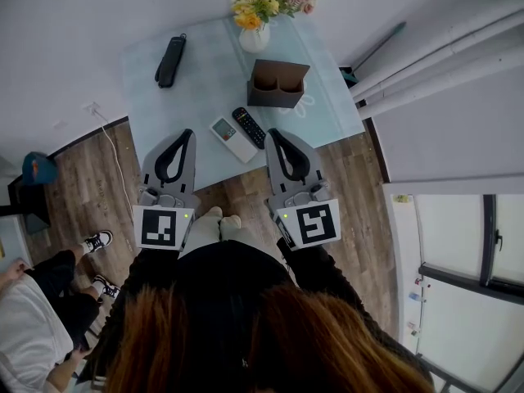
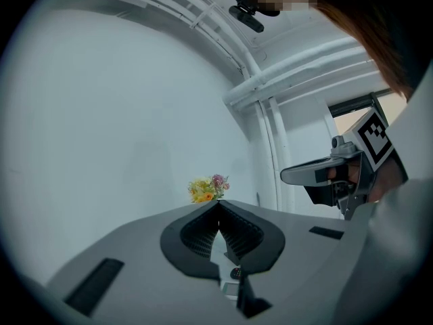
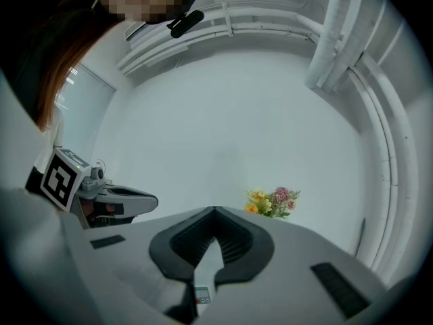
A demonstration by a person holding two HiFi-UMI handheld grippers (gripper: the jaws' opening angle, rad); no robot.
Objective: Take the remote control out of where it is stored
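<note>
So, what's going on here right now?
A person holds two grippers level at the near edge of the table. The left gripper and the right gripper both have their fingers closed on nothing. A black remote and a white remote lie side by side on the table, in front of the brown holder, whose two compartments look empty. Neither remote is being touched.

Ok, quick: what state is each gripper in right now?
Left gripper: closed, holding nothing.
Right gripper: closed, holding nothing.
</note>
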